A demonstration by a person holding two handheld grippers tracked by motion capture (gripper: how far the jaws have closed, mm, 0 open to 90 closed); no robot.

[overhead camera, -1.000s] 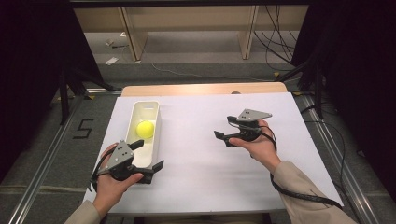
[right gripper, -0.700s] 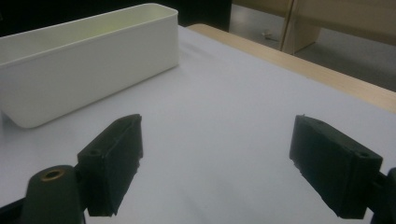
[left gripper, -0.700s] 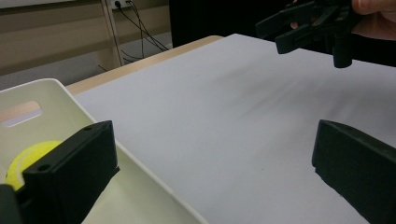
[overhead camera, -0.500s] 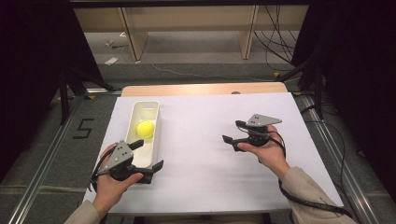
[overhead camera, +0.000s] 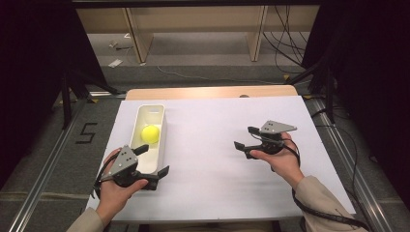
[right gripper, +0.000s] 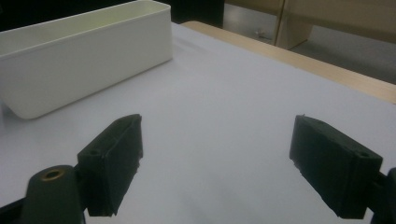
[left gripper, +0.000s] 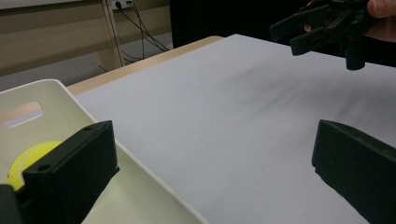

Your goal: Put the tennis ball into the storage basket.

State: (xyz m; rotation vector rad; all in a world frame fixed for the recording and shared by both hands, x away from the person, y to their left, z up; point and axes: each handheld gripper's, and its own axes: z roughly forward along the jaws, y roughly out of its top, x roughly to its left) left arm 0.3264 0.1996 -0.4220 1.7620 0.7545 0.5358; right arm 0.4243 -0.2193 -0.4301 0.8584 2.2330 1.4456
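Left gripper: jaws spread wide and grasping nothing. They straddle the near right wall of the white bin: in the left gripper view one jaw hangs inside the bin in front of the ball, the other over bare counter outside it. Whether either jaw touches the wall cannot be told.

Right gripper: jaws released, empty, pointing toward the bin from well apart, over the open white counter. The right gripper view shows the bin's long outer wall ahead and to the left, with bare sheet between the two jaws.

Task item: a yellow-green tennis ball lies on the bin floor, about midway along its length, beyond the left gripper. It is loose and touches neither gripper.

Judgement: the work in hand appears to be steadying the bin with the left gripper while the ball is dealt with.

Recommendations:
- Close the left jaws squarely on the wall, not on the rim corner, so that the light bin does not tip or skid.
- Bring the right gripper in from above, down the middle of the narrow bin, clear of both walls.
- Centre the ball between the jaws before closing; it will roll at a glancing touch.
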